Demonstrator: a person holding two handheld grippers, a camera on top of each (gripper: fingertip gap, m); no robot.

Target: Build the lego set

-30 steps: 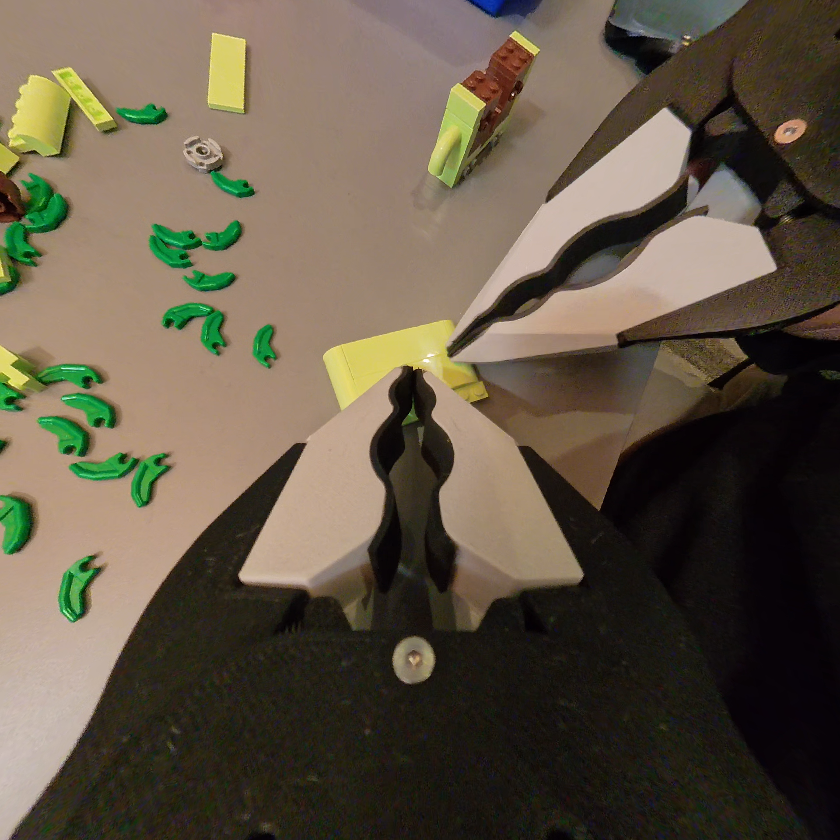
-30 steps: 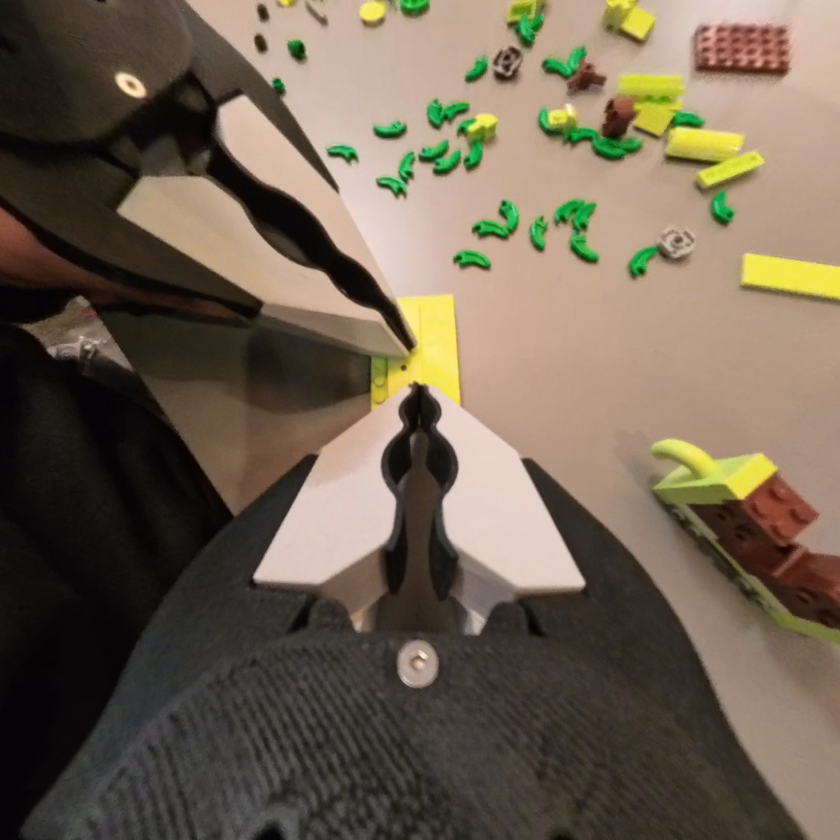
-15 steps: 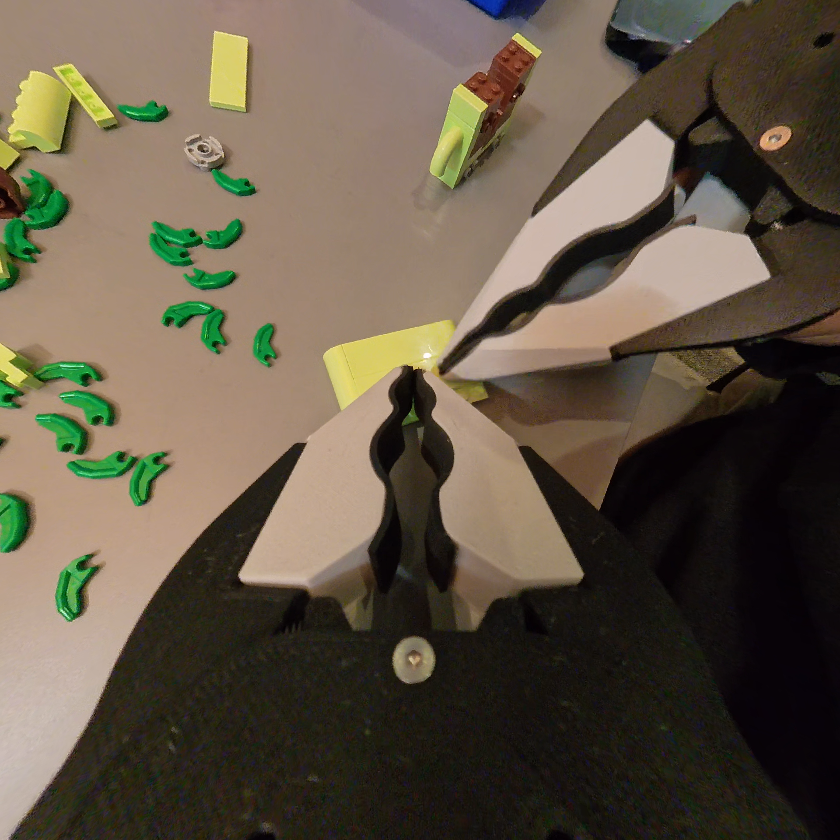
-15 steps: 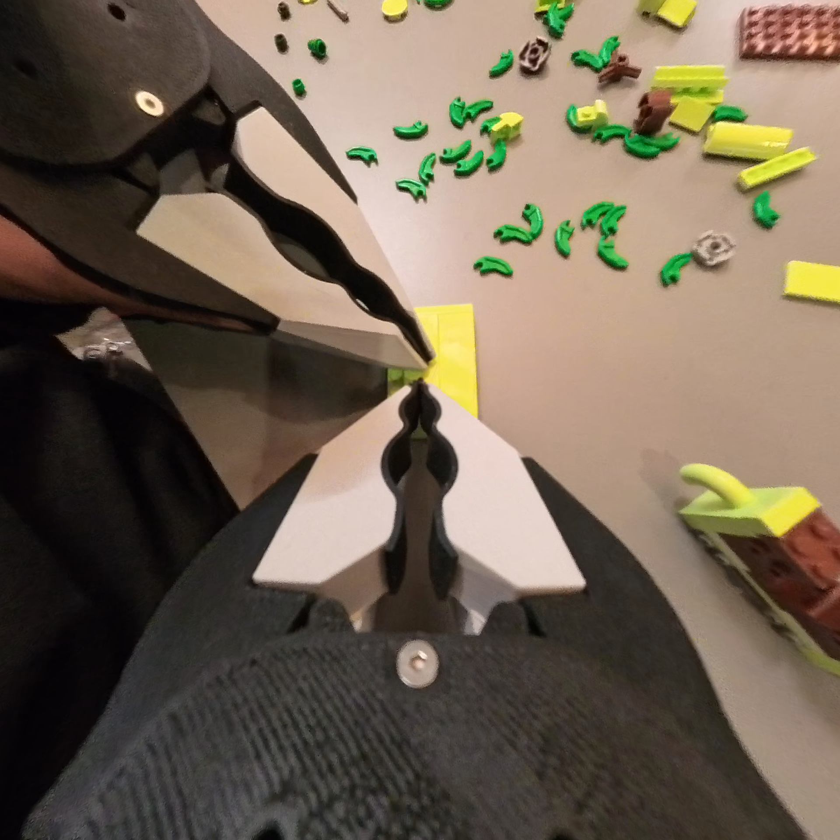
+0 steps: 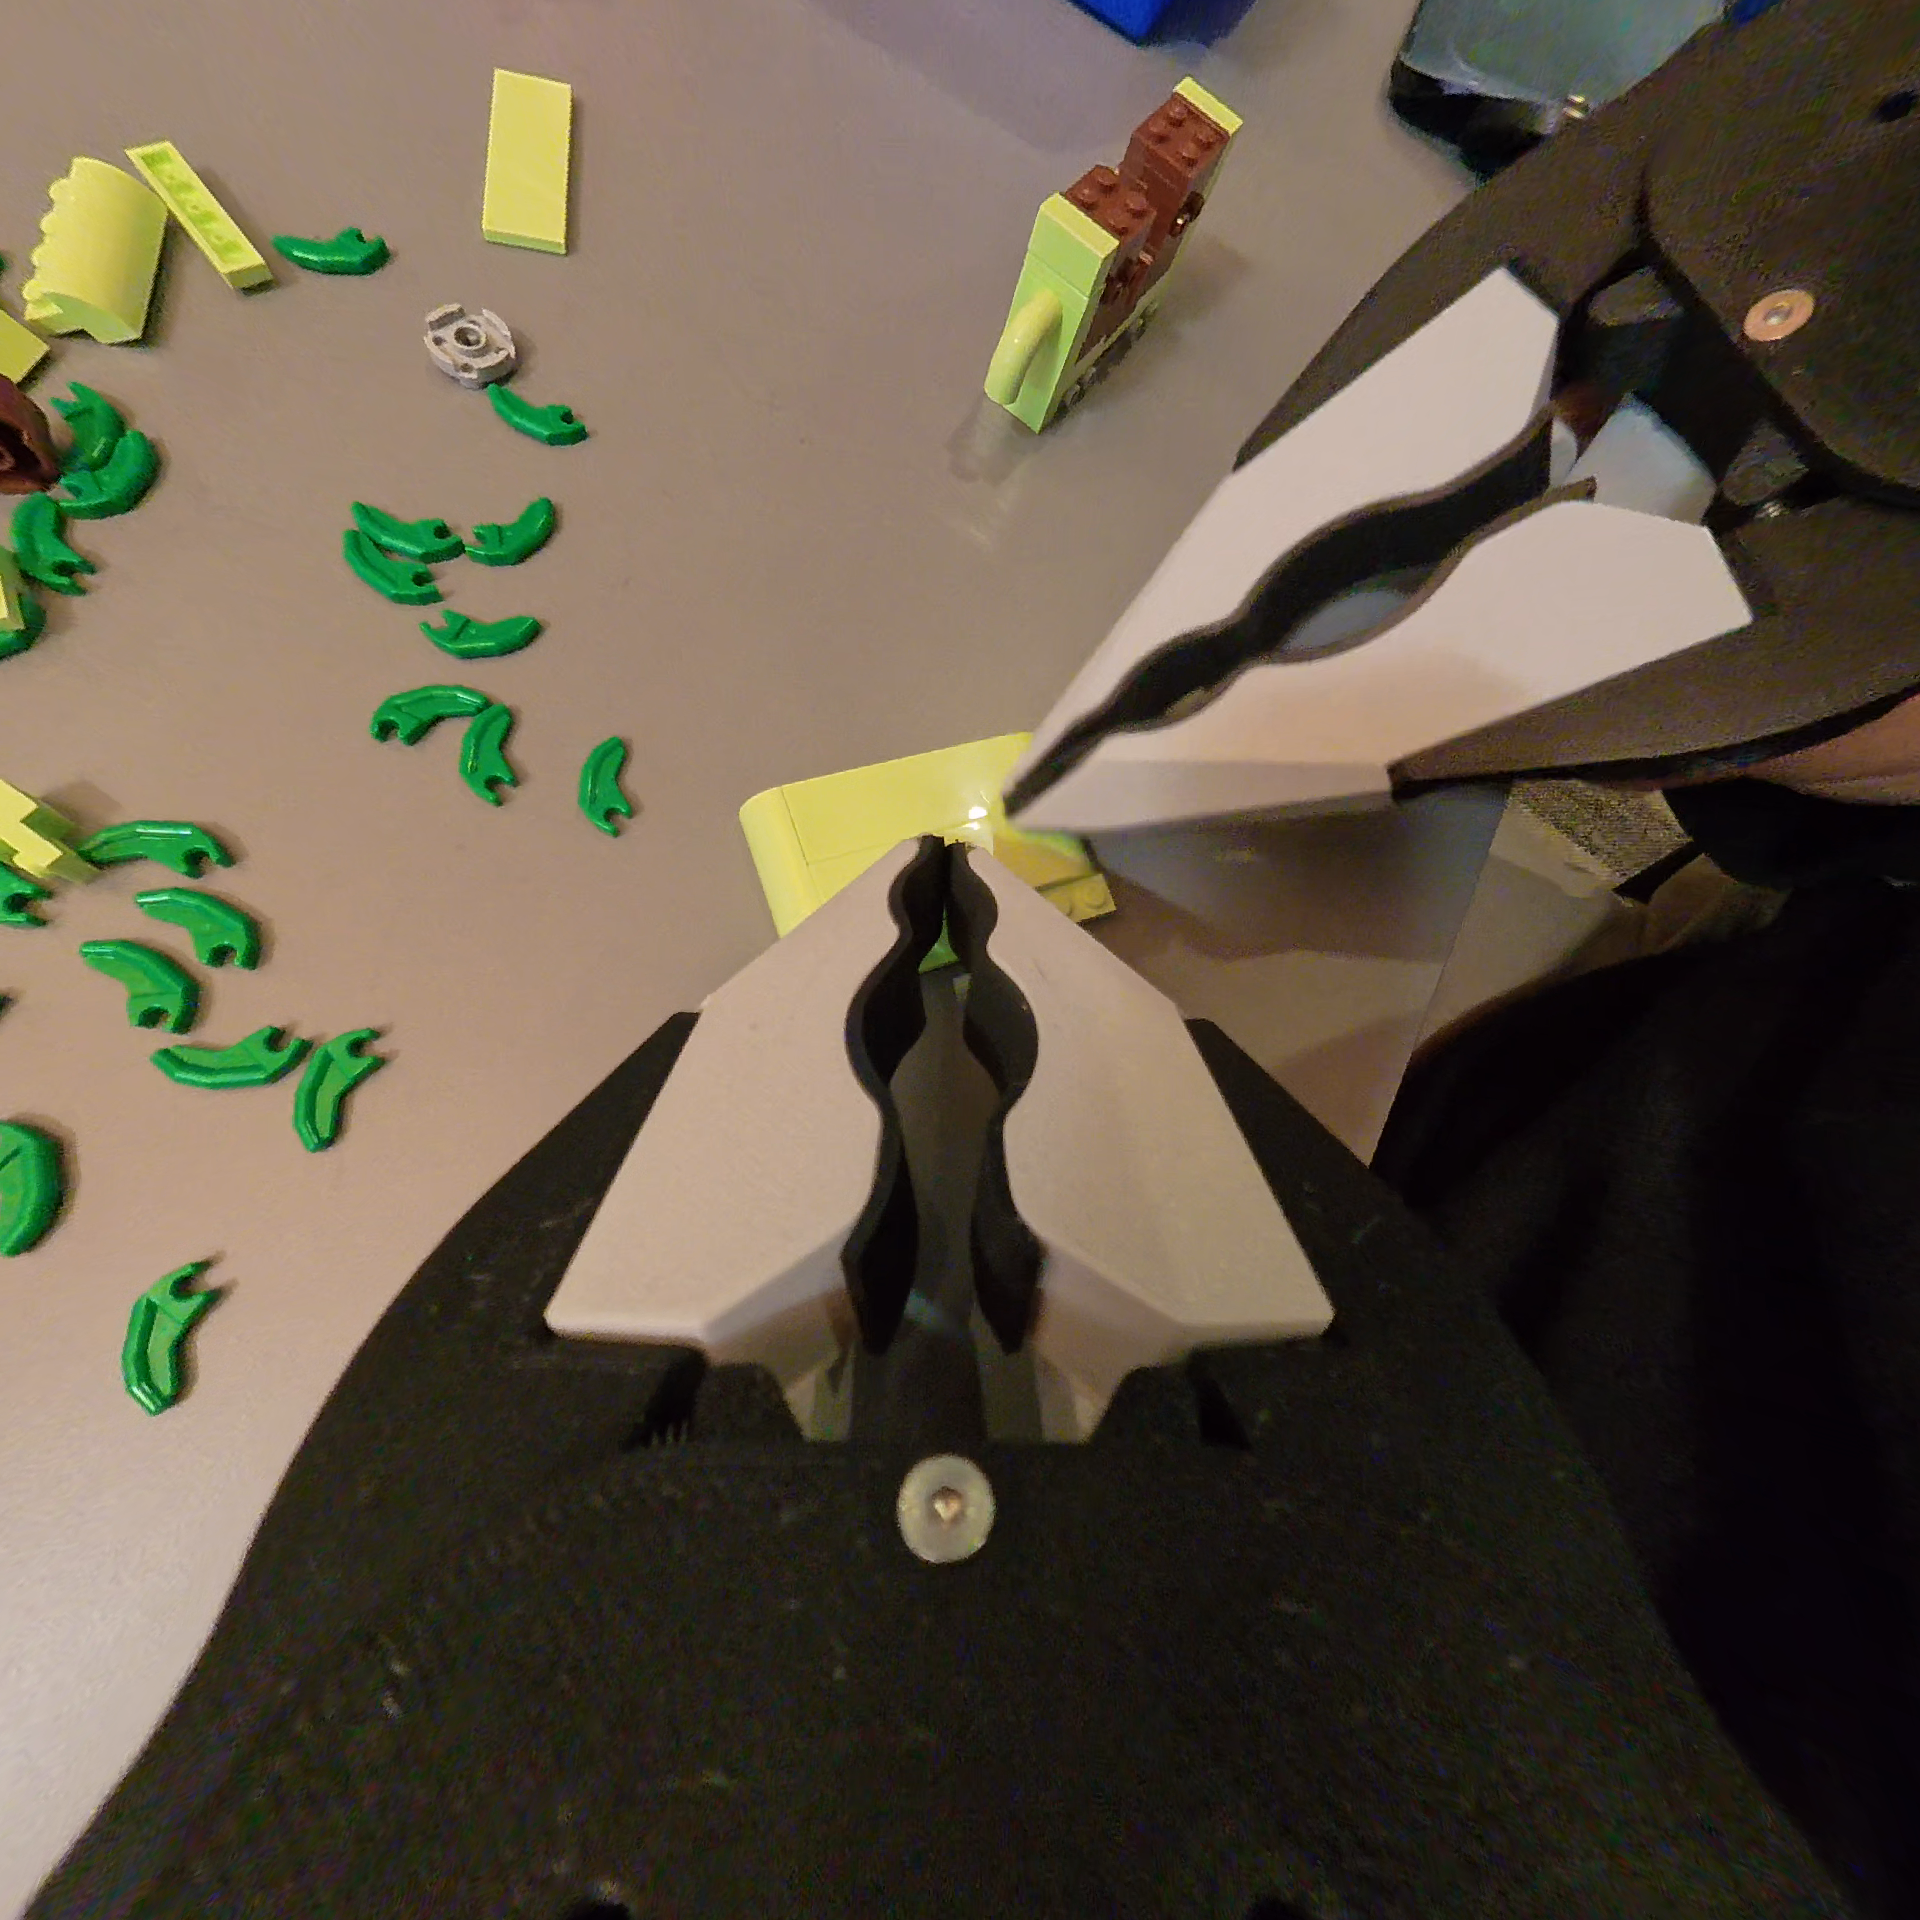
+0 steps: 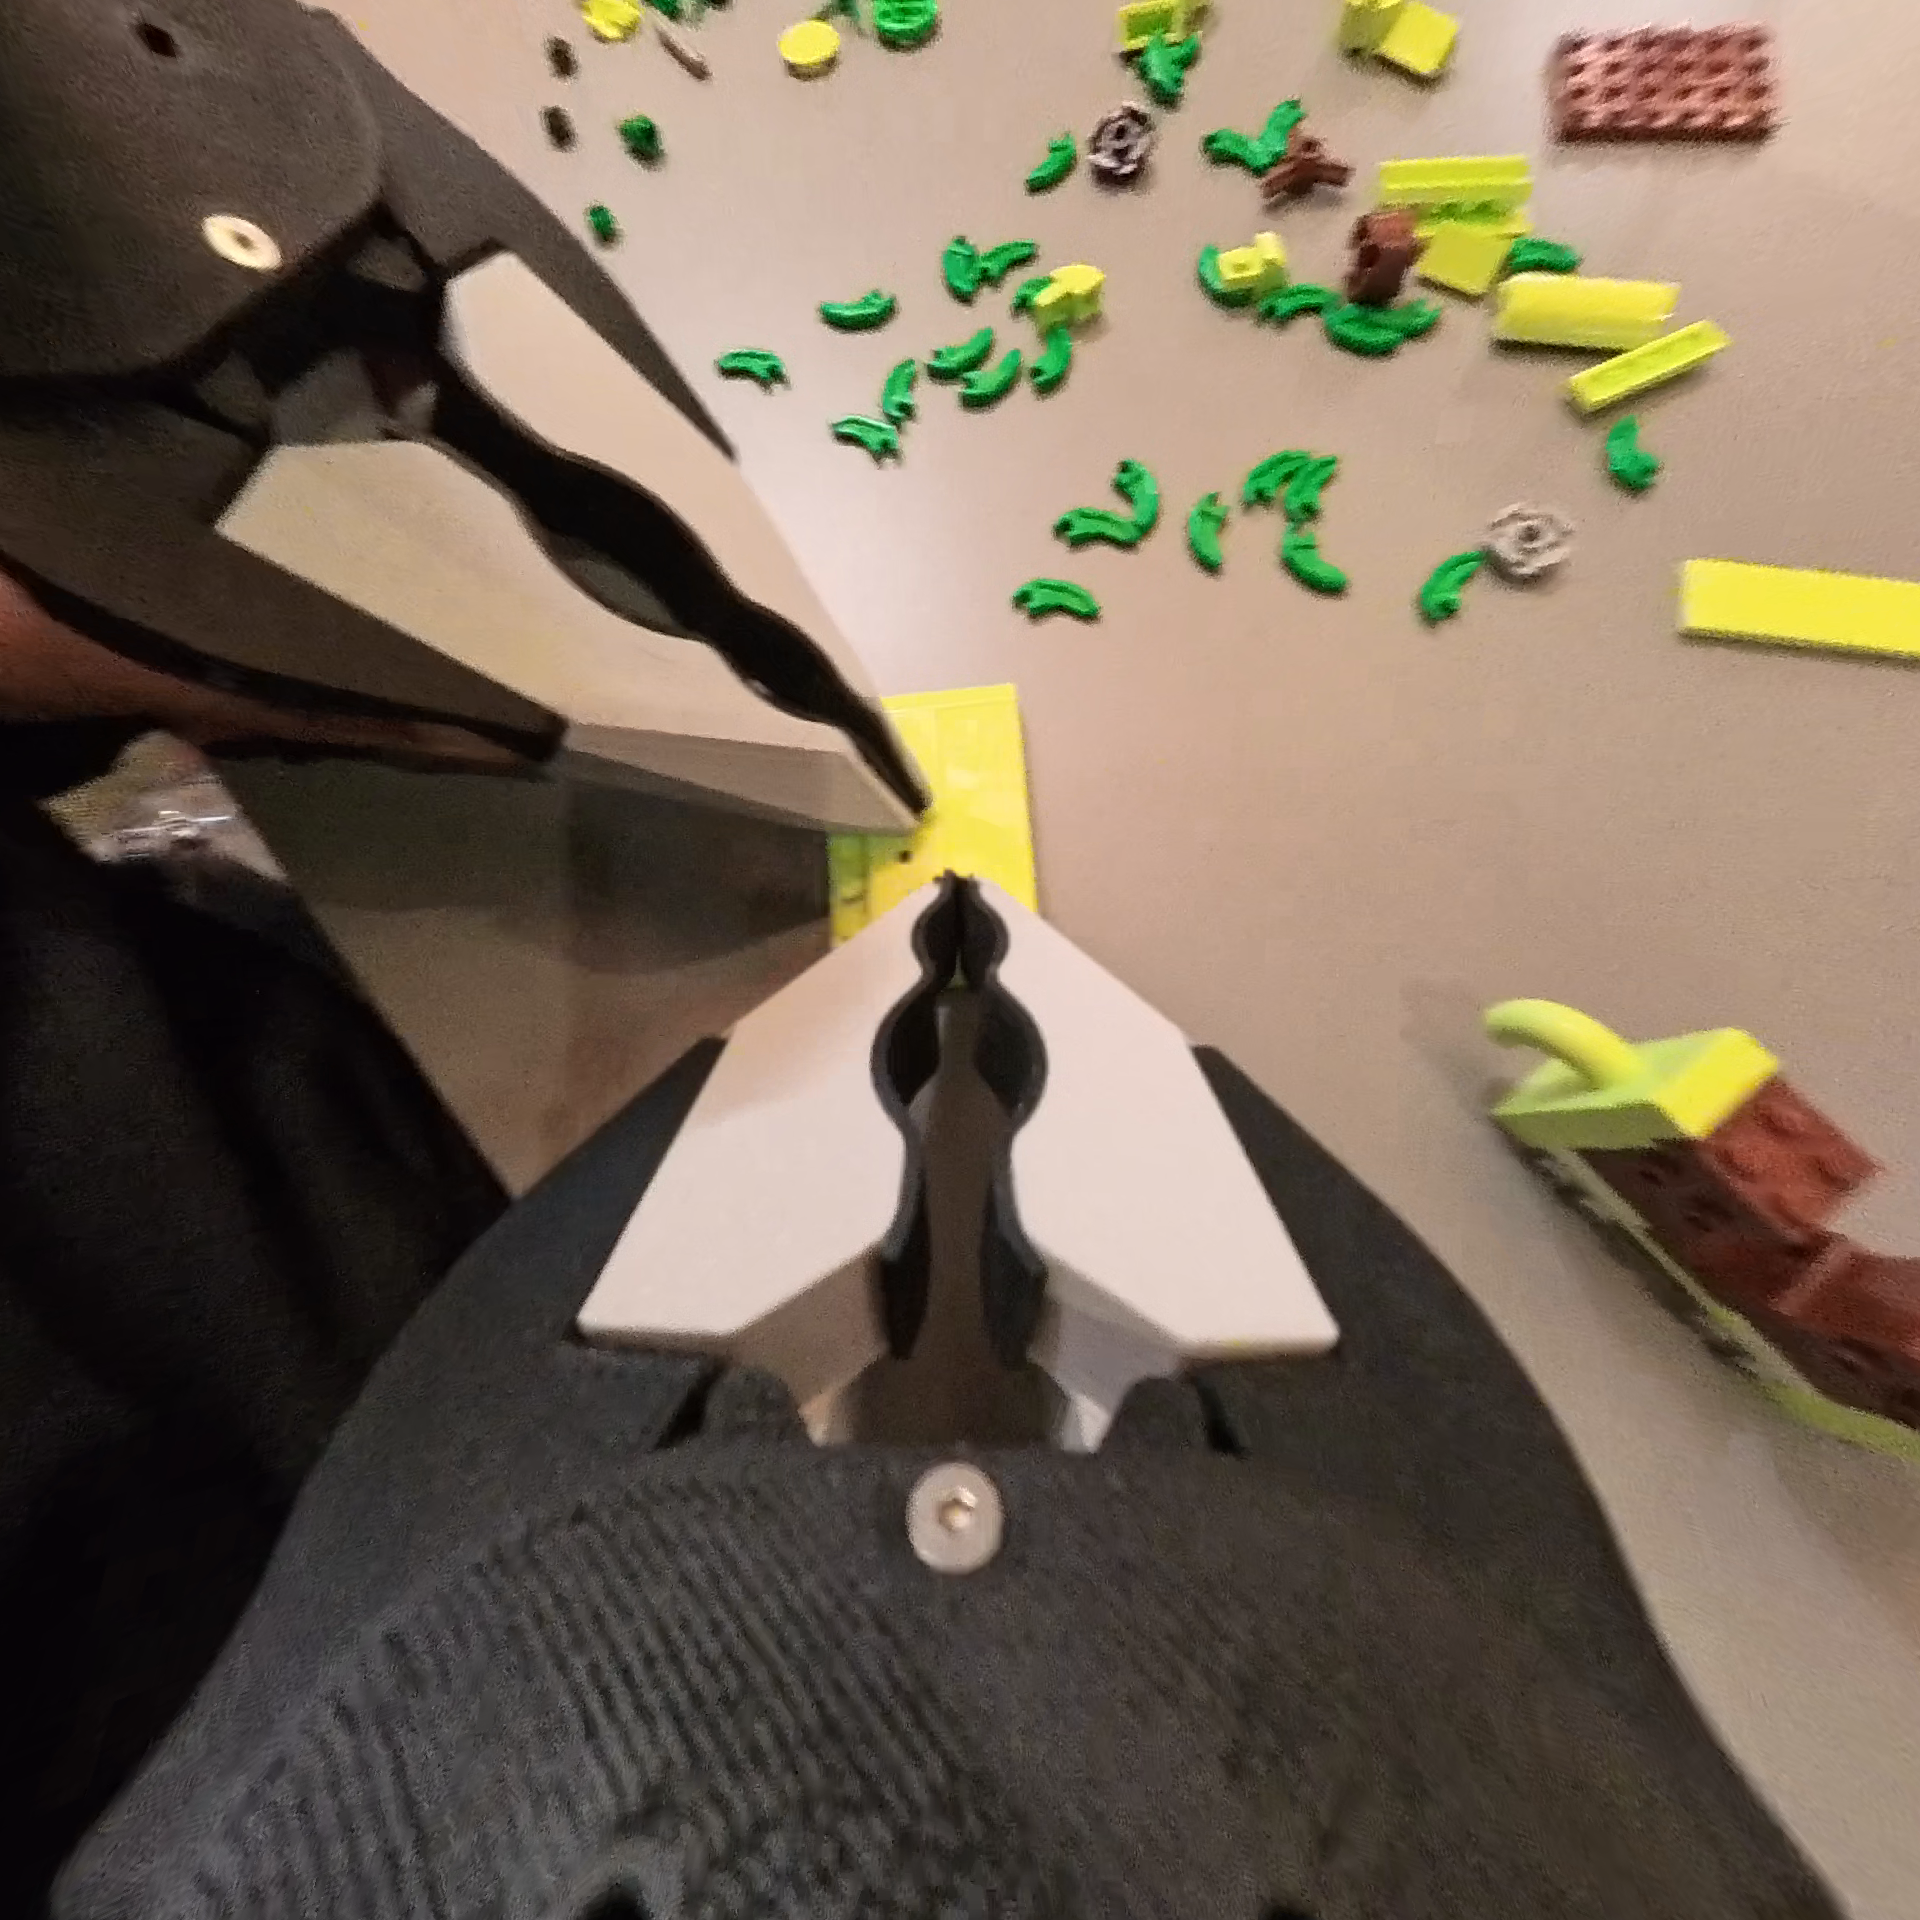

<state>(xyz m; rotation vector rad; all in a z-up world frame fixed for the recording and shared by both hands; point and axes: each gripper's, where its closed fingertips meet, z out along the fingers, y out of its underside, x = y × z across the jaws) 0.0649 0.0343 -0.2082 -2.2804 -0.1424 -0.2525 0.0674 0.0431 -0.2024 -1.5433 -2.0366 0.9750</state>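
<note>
A lime-green plate assembly (image 5: pixel 862 821) lies on the grey table near its front edge; it also shows in the right wrist view (image 6: pixel 982 748). My left gripper (image 5: pixel 945 850) is shut, its tips on the near edge of the lime plate, with lime showing between the pads. My right gripper (image 6: pixel 958 883) is shut, with its tips at the same plate. In the left wrist view the right gripper (image 5: pixel 1013 812) comes in from the right and its tip touches the plate's top. In the right wrist view the left gripper (image 6: pixel 916 808) comes in from the upper left. The plate's near part is hidden.
A brown and lime sub-build (image 5: pixel 1122 260) lies on its side farther back, also in the right wrist view (image 6: pixel 1714 1164). Several green leaf pieces (image 5: pixel 436 717), a lime tile (image 5: pixel 528 161), a grey round piece (image 5: pixel 470 345) and a brown plate (image 6: pixel 1662 99) are scattered. The table edge (image 5: pixel 1455 987) borders dark clothing. Left tips and right tips are each some 15 cm from the grey round piece (image 5: pixel 470 345). My right wrist view (image 6: pixel 1527 536) looks at it from another angle.
The right gripper has shifted slightly while its tip stays at the lime plate. The left gripper and the plate have kept their place. Both grippers have stayed shut.
</note>
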